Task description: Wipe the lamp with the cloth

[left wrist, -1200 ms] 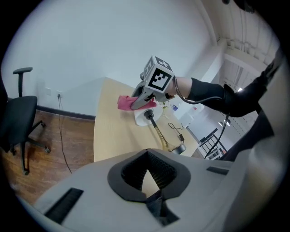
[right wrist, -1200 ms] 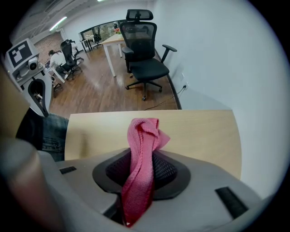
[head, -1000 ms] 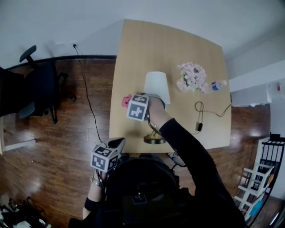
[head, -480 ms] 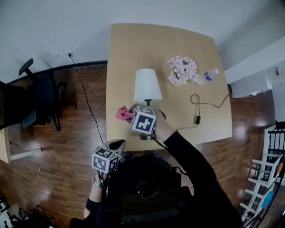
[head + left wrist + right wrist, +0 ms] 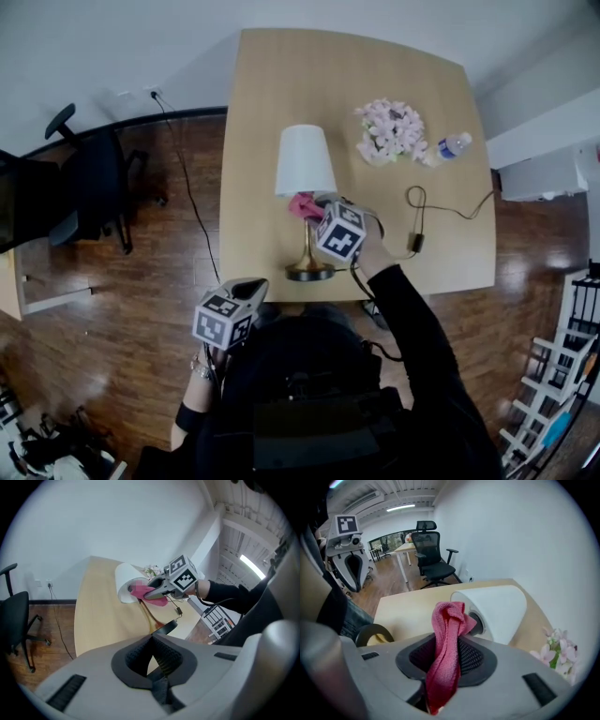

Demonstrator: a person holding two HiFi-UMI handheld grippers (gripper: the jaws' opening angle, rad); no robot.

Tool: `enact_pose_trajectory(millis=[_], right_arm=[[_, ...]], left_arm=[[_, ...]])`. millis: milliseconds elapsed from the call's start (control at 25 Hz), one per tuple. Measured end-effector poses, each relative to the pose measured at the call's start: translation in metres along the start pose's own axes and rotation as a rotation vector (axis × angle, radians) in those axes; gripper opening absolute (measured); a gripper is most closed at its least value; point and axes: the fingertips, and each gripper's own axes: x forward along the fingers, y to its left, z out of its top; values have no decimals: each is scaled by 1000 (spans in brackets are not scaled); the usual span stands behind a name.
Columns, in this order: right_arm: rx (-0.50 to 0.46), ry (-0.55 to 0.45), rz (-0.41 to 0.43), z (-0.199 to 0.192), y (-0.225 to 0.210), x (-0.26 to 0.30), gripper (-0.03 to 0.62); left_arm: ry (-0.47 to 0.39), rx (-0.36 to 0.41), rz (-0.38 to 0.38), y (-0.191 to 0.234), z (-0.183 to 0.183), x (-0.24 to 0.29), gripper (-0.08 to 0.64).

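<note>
One move matters: our right tongs [image 5: 317, 214], clamped on the crumpled pink cloth [image 5: 302, 203], swung from the left of the white-shaded brass lamp [image 5: 305, 161] to its right. The cloth is now at the neck under the shade, so wiping seems under way. Near us, our left tongs [image 5: 247, 290] stay together, empty.

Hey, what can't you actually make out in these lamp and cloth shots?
Head view: the lamp stem's top, covered by the cloth and right gripper.
Head view: the bottle label, too small.
Head view: the cord's far end, beyond the table edge.
Right gripper view: lamp base, partly behind the gripper's body.
</note>
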Motion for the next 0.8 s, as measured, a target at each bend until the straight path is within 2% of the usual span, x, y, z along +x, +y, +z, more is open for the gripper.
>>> enact_pose_trajectory(millis=[160,320,560,800], right_arm=[[-52,-28,-31,13,-5,9,125],[-60,-28,29,7,19,6,123],[-178,54,152,-22,79,0,123],[-218,121,210,-42,109,-17,118]], left_arm=[[4,-16,23,-9,0,2,5],[10,-46,39,-12,-10,1,5],[-9,-81,57,-10,-17,-1,5],[-23,-79,46,-9,-16,3,5]])
